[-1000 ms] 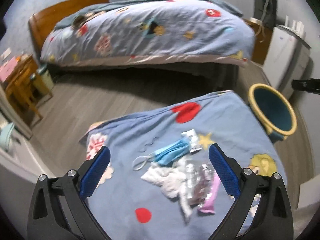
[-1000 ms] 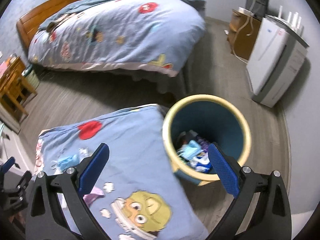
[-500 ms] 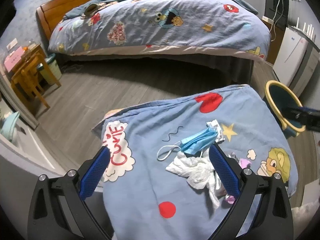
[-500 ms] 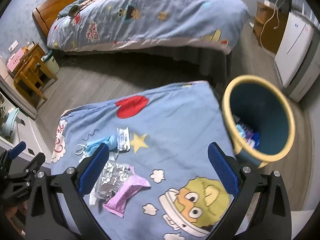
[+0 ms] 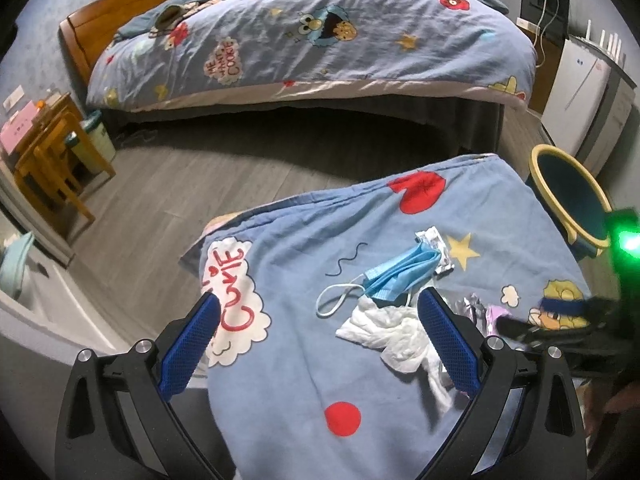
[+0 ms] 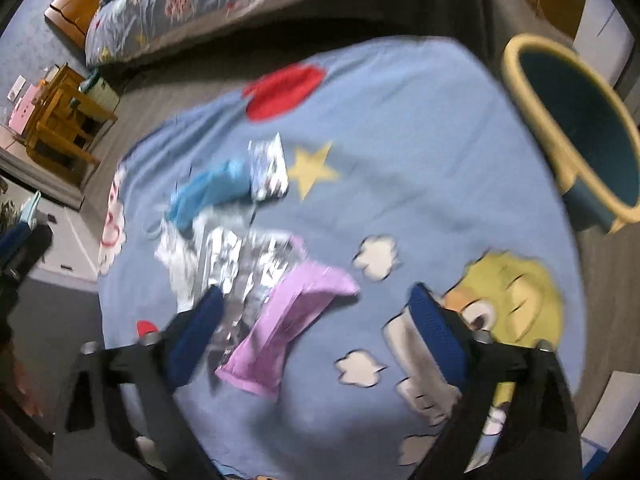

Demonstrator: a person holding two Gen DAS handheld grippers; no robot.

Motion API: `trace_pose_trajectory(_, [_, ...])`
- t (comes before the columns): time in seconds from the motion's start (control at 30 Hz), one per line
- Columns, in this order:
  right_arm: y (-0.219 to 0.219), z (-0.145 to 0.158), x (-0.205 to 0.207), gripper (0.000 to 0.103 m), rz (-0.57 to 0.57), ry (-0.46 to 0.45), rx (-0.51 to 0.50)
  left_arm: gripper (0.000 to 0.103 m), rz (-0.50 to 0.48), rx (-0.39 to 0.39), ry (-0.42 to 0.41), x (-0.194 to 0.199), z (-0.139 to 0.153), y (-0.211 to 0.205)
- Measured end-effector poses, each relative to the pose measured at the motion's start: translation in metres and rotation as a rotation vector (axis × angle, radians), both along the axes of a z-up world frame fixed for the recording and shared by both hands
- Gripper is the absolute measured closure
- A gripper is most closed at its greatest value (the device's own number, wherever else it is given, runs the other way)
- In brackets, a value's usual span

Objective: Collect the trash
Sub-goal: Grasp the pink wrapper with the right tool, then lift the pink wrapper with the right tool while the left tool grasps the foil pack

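Observation:
A pile of trash lies on the blue cartoon-print cloth (image 5: pixel 296 364): a blue face mask (image 5: pixel 400 276), a crumpled white tissue (image 5: pixel 388 332), a small foil packet (image 5: pixel 436 248), crinkled silver foil (image 6: pixel 240 264) and a pink wrapper (image 6: pixel 296 312). My left gripper (image 5: pixel 318 300) hovers open just left of the pile, with its right finger over the tissue's edge. My right gripper (image 6: pixel 316 300) is low over the pile and its jaws are closing. The pink wrapper lies between them, untouched by the pads. The teal bin with a yellow rim (image 6: pixel 516 52) stands at the right.
A large bed (image 5: pixel 320 40) with a matching cover fills the back of the room. Wooden furniture (image 5: pixel 52 160) stands at the left and a white appliance (image 5: pixel 580 92) at the right. Grey wood floor (image 5: pixel 200 184) runs between the bed and the cloth.
My right gripper has swung from above the bin down and left to the trash pile, and its jaws have narrowed. The left gripper shifted slightly left of the pile early on, then held still.

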State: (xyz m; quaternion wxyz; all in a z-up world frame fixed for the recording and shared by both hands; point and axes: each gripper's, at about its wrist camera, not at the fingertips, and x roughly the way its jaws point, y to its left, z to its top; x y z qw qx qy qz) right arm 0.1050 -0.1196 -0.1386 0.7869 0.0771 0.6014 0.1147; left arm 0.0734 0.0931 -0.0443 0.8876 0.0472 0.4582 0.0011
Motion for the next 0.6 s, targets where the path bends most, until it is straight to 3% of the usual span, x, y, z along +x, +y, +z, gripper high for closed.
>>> trace_pose_trajectory(0.1, [0.009,-0.013,-0.001,0.059,0.034,0.046,0.018,0.005,-0.015,0.009,0.009,0.001,-0.002,-0.001])
trace_pose_trajectory(0.13, [0.01,-0.014,0.0,0.078,0.039,0.054,0.023,0.005,-0.02,0.01,0.012,0.001,-0.003,-0.001])
trace_pose_trajectory(0.17, [0.009,-0.012,0.0,0.087,0.036,0.054,0.031,0.005,-0.025,0.011,0.016,0.002,-0.004,-0.002])
trace_pose_trajectory(0.23, [0.006,-0.004,0.003,0.093,0.028,0.039,0.041,0.005,-0.034,0.01,0.022,0.002,-0.006,-0.004])
trace_pose_trajectory(0.33, [0.001,0.019,0.008,0.093,0.058,0.015,0.04,0.005,-0.051,0.012,0.035,0.004,-0.011,-0.008])
trace_pose_trajectory(0.5, [-0.013,0.07,0.023,0.093,0.15,-0.103,-0.062,0.005,-0.105,0.044,0.057,0.009,-0.024,-0.03])
trace_pose_trajectory(0.6, [-0.028,0.082,0.029,0.093,0.154,-0.159,-0.102,0.005,-0.152,0.054,0.072,0.009,-0.038,-0.051])
